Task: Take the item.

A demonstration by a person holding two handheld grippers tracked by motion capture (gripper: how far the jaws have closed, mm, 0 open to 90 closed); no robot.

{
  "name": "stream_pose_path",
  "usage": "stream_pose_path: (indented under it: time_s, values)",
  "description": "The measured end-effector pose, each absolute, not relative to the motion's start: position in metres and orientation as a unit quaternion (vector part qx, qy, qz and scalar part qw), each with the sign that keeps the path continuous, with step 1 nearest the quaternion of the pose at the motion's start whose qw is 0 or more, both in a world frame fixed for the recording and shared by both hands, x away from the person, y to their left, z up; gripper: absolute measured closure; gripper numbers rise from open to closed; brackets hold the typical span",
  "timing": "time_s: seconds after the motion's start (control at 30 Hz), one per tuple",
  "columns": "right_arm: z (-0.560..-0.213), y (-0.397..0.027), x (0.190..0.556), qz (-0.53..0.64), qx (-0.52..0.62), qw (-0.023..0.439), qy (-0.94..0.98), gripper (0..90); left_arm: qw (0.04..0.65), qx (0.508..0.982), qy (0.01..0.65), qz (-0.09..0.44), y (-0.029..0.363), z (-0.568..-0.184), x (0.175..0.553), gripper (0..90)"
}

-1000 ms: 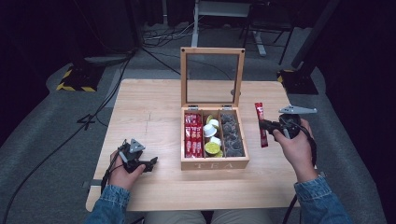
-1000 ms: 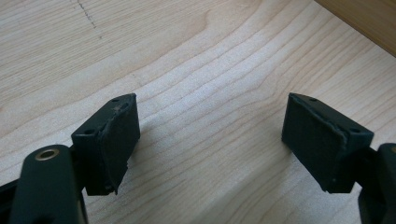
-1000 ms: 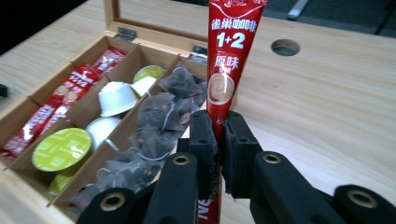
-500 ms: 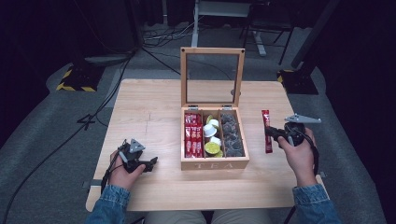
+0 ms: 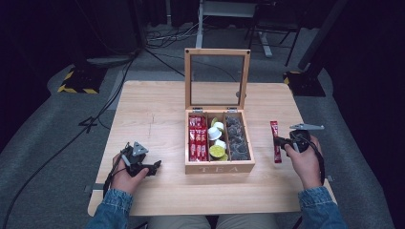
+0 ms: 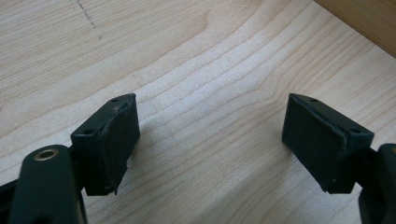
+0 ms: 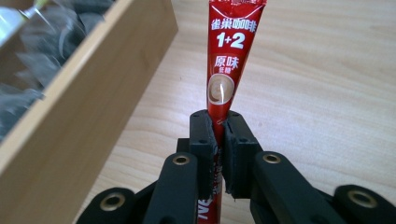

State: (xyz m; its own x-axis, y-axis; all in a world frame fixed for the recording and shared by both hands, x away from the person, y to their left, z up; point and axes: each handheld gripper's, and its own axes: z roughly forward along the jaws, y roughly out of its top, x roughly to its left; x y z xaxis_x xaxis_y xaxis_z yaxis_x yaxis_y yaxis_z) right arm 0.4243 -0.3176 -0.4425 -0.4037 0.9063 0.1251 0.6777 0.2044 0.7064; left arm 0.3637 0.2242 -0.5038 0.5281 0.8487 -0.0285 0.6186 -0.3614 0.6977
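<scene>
R gripper (image 7: 217, 135) is clamping the red coffee stick (image 7: 229, 56) mid-length, looking light, floppy, slick-foiled; L gripper (image 6: 210, 140) is sitting w/ jaws apart.

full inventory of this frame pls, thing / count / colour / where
table: 1, light wood, centre
tea box: 1, wood, glass lid up, mid-table, three compartments
red sachets: several, red, box's left compartment
capsules: several, white and green, middle compartment
dark packets: several, grey-black, right compartment
coffee stick: 1, red, right of the box, clamped at one end
cables: several, black, floor behind the table
left gripper: 1, black, jaws apart over bare table, left of the box
right gripper: 1, black, shut on the coffee stick
hands: 2, denim sleeves, near edge
</scene>
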Motion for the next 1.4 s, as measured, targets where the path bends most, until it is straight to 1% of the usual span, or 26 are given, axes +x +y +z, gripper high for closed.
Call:
stream_pose_path:
  time_s: [0.23, 0.57, 0.63, 0.73, 0.83, 0.9, 1.2, 1.33, 1.4]
  values:
    - [-0.457, -0.316, 0.428, 0.332, 0.525, 0.143, 0.77, 83.5, 0.336, 0.808, 0.453, 0.173, 0.224, -0.504, 0.364, 19.0]
    - [-0.466, -0.316, 0.43, 0.311, 0.54, 0.124, 0.772, 82.6, 0.336, 0.807, 0.453, 0.173, 0.224, -0.504, 0.365, 18.9]
    - [-0.468, -0.316, 0.431, 0.308, 0.544, 0.131, 0.769, 76.8, 0.336, 0.807, 0.454, 0.173, 0.224, -0.504, 0.365, 18.9]
    - [-0.47, -0.316, 0.431, 0.304, 0.548, 0.142, 0.766, 71.3, 0.336, 0.806, 0.456, 0.171, 0.224, -0.504, 0.365, 18.8]
    - [-0.469, -0.318, 0.431, 0.319, 0.548, 0.15, 0.758, 61.0, 0.336, 0.806, 0.455, 0.171, 0.223, -0.504, 0.365, 18.7]
    - [-0.467, -0.318, 0.43, 0.324, 0.546, 0.161, 0.755, 56.9, 0.338, 0.806, 0.456, 0.171, 0.223, -0.504, 0.366, 18.7]
    - [-0.447, -0.319, 0.422, 0.376, 0.513, 0.193, 0.747, 50.7, 0.336, 0.806, 0.456, 0.171, 0.222, -0.504, 0.368, 17.7]
    - [-0.436, -0.315, 0.416, 0.413, 0.49, 0.188, 0.744, 49.1, 0.334, 0.808, 0.454, 0.173, 0.221, -0.504, 0.37, 16.5]
    - [-0.432, -0.313, 0.415, 0.431, 0.481, 0.177, 0.743, 47.0, 0.333, 0.808, 0.456, 0.17, 0.22, -0.504, 0.371, 16.1]
